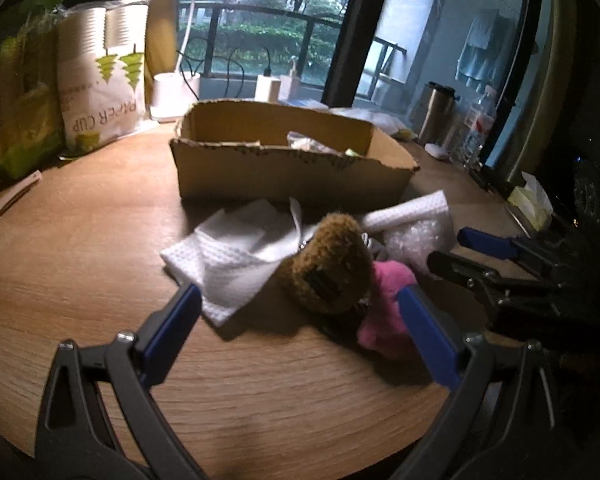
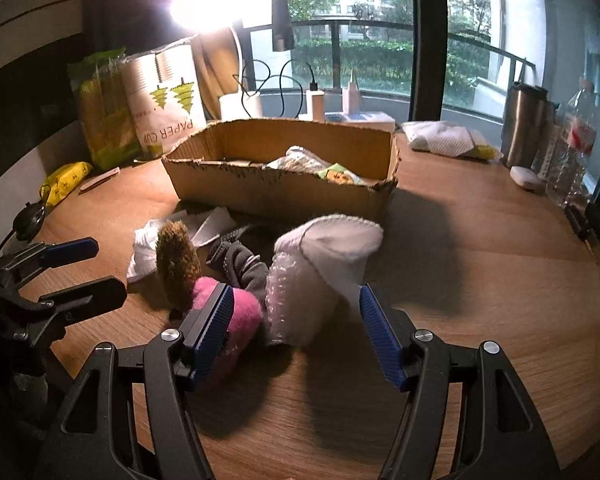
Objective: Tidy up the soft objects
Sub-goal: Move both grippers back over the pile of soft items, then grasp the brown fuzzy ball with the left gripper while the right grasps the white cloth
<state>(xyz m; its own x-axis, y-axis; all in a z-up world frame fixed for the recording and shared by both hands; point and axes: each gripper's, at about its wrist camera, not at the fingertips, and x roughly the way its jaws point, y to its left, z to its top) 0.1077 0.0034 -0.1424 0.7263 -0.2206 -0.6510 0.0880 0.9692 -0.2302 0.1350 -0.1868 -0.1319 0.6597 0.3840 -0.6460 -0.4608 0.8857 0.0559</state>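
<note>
Far left on your wooden table (image 2: 480, 272) stand a paper cup pack (image 2: 168, 108) and a green bag (image 2: 102, 114), while a steel tumbler (image 2: 526, 124) and water bottle (image 2: 576, 144) stand far right.

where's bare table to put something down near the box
Free wood lies left of the cardboard box, toward the paper cup pack, and right of the box before the steel tumbler. Near table edge is bare too. Crowded: in front of the box, where white cloth, brown plush, pink plush and bubble wrap pile up.
</note>
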